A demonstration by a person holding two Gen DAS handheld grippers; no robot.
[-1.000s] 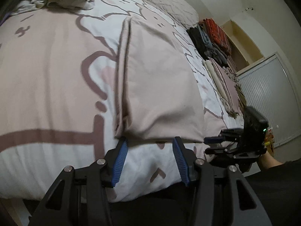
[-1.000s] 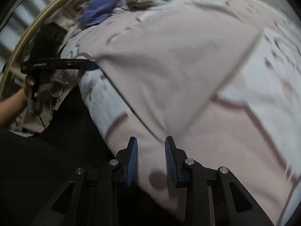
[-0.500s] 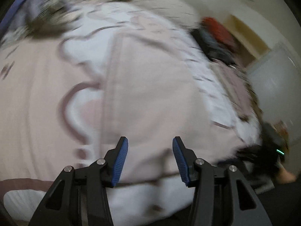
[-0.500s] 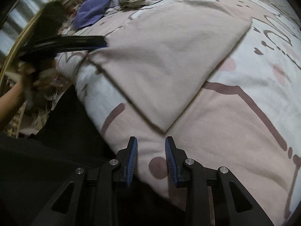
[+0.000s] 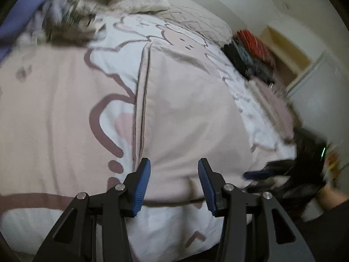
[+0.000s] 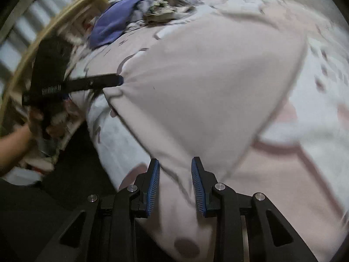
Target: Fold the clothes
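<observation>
Both claws, left (image 5: 174, 182) and right (image 6: 175, 185), are being advanced, jaws spread, nothing gripped, over the near corners of the soft, light pink garment (image 5: 185, 113) lying on the bed (image 5: 43, 109); corners are being judged the best hold.

Both views are dim and grainy under soft indoor light, with no hard shadows or glare. Motion blur smears the bed (image 5: 54, 113) and the clothes pile (image 6: 122, 19) at its far edge. Fisheye bending curves everything toward black vignetted corners.
</observation>
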